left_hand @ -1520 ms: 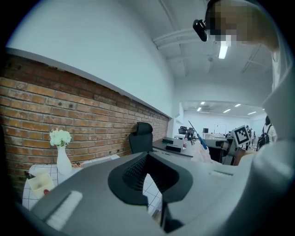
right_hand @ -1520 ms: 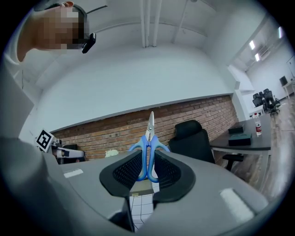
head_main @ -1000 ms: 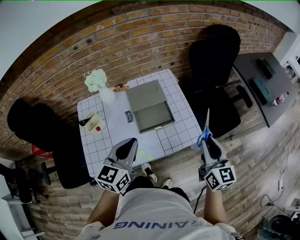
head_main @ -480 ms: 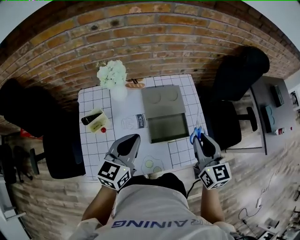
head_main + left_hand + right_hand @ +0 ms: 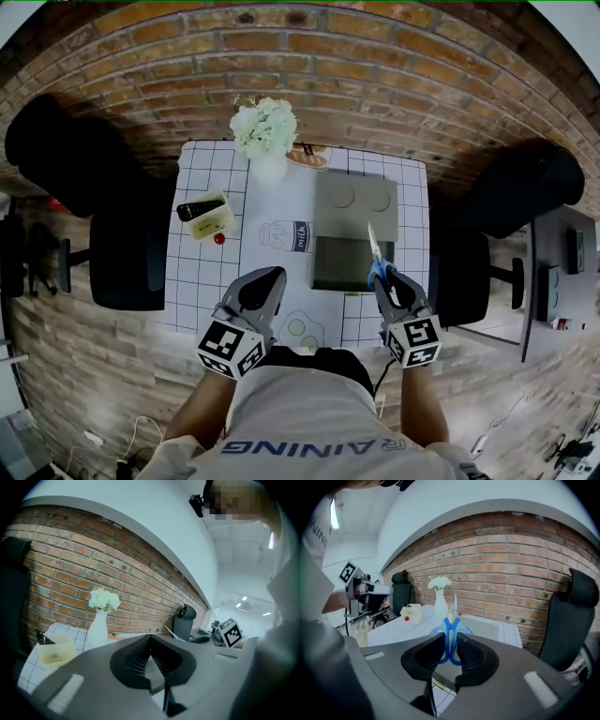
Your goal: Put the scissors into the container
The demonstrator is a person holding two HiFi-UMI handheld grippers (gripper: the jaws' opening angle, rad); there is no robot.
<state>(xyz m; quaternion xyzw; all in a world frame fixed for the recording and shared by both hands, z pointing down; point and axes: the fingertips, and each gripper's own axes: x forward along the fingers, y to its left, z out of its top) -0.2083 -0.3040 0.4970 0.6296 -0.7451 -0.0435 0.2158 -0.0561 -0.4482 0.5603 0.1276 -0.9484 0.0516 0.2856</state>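
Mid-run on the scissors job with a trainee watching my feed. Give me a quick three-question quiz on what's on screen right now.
1. True or false: the right gripper has its jaws closed on the blue-handled scissors.
2. What is between the jaws of the left gripper? A: nothing. B: the scissors. C: a flower stem.
3. Short answer: are the scissors inside the grey container yet?

Key
1. True.
2. A: its jaws are together and hold nothing.
3. No. The right gripper holds them by the handles, with the blades sticking out past its jaws.
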